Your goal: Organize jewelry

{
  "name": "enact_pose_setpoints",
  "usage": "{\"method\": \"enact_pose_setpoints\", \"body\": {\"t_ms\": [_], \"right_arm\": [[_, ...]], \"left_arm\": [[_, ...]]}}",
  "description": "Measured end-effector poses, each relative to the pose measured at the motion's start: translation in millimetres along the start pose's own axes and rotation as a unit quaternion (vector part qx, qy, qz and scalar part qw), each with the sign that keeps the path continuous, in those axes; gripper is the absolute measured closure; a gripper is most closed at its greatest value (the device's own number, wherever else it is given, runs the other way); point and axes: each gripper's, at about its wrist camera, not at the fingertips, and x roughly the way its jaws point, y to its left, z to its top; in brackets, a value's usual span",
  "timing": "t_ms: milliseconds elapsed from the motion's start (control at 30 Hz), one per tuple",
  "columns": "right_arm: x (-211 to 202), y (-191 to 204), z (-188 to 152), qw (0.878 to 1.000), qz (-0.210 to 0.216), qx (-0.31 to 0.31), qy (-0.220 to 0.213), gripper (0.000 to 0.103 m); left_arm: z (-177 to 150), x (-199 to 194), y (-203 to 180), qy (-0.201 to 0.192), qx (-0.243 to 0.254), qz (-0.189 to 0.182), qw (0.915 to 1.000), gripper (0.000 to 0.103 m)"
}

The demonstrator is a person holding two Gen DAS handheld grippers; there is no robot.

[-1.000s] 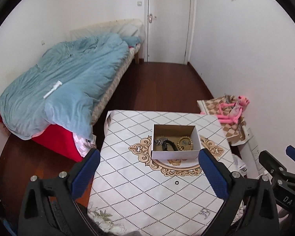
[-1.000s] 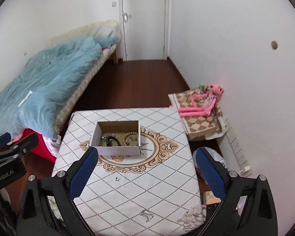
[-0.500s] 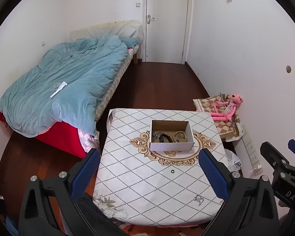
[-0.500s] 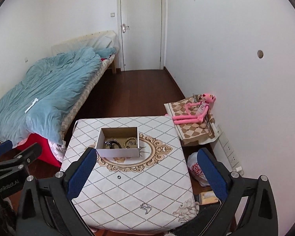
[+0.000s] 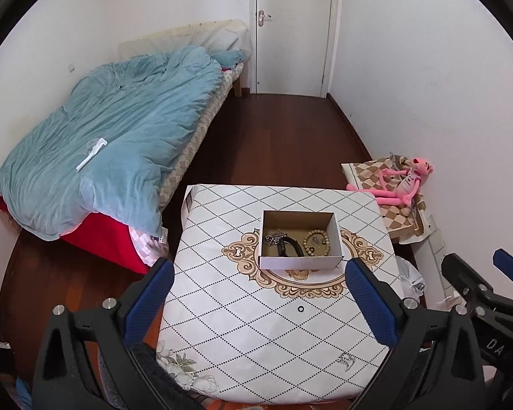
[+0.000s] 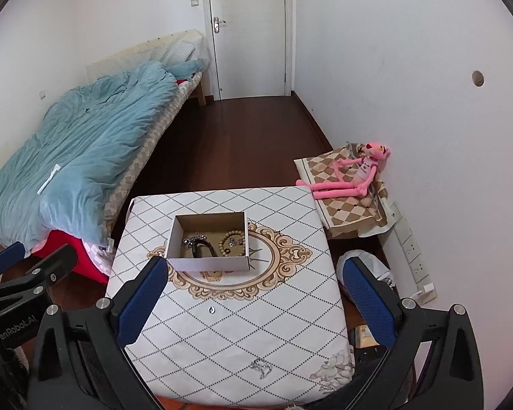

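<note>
An open cardboard box (image 5: 336,235) (image 6: 174,239) sits on a small table with a white patterned cloth (image 5: 222,314) (image 6: 290,307). In it lie a beaded bracelet (image 5: 316,242) (image 6: 234,240), a black band (image 5: 290,246) (image 6: 203,249) and a silver chain (image 5: 273,238) (image 6: 188,241). A small ring (image 5: 301,308) (image 6: 211,309) and a silver piece (image 5: 346,360) (image 6: 261,365) lie loose on the cloth nearer me. My left gripper (image 5: 256,300) and right gripper (image 6: 253,300) are open and empty, held high above the table's near edge.
A bed with a blue duvet (image 5: 119,130) stands to the left. A pink plush toy (image 5: 400,181) lies on a checkered cushion (image 6: 352,205) right of the table, by the wall. A white plastic bag (image 6: 369,266) lies on the dark wood floor.
Both grippers pulled up and back from the table, so the box and table looked smaller half a second ago; now they appear slightly closer again. Nothing on the table moved.
</note>
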Motion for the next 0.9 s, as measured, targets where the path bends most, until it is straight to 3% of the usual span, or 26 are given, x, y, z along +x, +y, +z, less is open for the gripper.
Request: {"method": "enact_pose_setpoints", "body": {"t_ms": [333, 900], "right_arm": [[52, -3, 29, 0.999, -0.017, -0.009, 0.033, 0.000], [72, 3, 49, 0.998, -0.016, -0.030, 0.062, 0.000]], "left_arm": [[24, 47, -6, 0.059, 0.004, -0.002, 0.9982, 0.001], [47, 49, -2, 0.058, 0.004, 0.008, 0.9983, 0.001]]}}
